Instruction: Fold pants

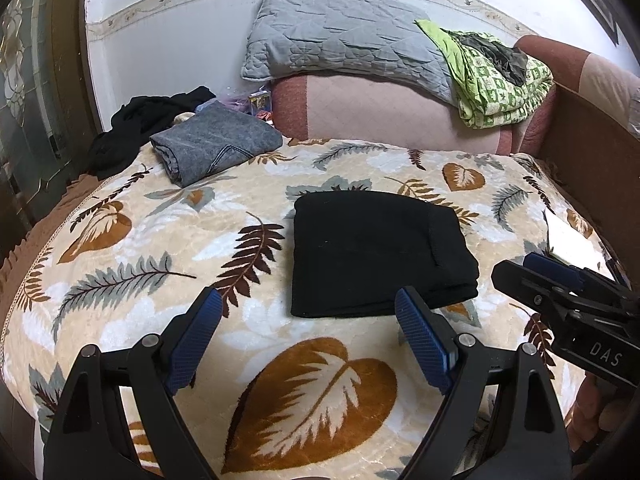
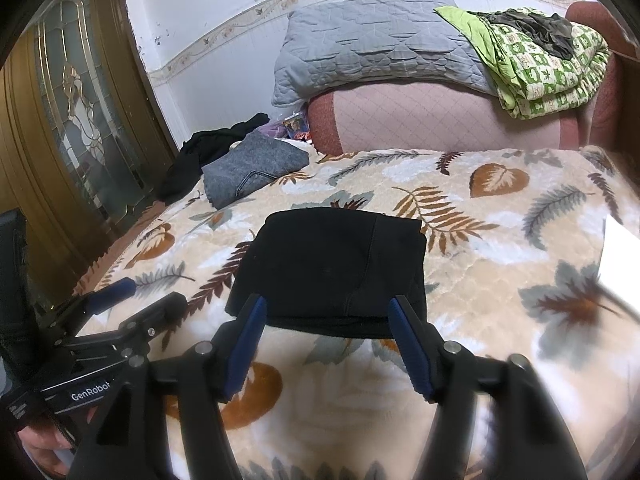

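Black folded pants (image 1: pixel 376 254), flat, near-square, seam running away

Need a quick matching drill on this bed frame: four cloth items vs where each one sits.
Items:
1. black pants
2. grey pants
3. grey pillow
4. green quilt

Places:
A. far left of the leaf blanket, folded
B. leaning on the wall
C. mid-blanket, folded, just beyond the tongs
D. on the pink bolster, right end

Pairs: 1-C, 2-A, 3-B, 4-D
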`<state>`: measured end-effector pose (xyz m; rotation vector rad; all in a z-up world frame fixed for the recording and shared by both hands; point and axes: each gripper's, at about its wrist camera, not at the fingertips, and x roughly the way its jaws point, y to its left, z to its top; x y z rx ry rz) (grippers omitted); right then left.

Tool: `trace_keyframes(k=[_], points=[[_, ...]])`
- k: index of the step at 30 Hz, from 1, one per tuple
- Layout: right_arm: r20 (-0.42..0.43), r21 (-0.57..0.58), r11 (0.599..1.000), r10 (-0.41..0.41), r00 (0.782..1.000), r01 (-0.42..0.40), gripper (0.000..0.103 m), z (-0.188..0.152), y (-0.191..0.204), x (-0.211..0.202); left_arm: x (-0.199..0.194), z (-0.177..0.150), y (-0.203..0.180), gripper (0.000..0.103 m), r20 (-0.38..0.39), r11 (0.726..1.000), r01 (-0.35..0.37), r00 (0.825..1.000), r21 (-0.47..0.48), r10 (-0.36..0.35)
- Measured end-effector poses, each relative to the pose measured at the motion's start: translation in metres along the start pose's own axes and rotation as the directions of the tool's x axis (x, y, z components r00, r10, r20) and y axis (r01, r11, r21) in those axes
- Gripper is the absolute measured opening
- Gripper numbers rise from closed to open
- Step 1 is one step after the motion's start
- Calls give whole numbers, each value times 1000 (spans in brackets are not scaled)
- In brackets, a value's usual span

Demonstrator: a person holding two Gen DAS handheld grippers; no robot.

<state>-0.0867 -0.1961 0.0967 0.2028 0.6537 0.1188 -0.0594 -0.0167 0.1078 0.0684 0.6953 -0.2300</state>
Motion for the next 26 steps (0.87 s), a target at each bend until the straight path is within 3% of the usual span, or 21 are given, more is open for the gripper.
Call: trace_keyframes(k=[26], points=[[6, -12, 1000, -12, 1000, 13, 69, -8, 1, -17, -14, -7, -1, 89, 16, 1000, 16, 1000, 0, -16]])
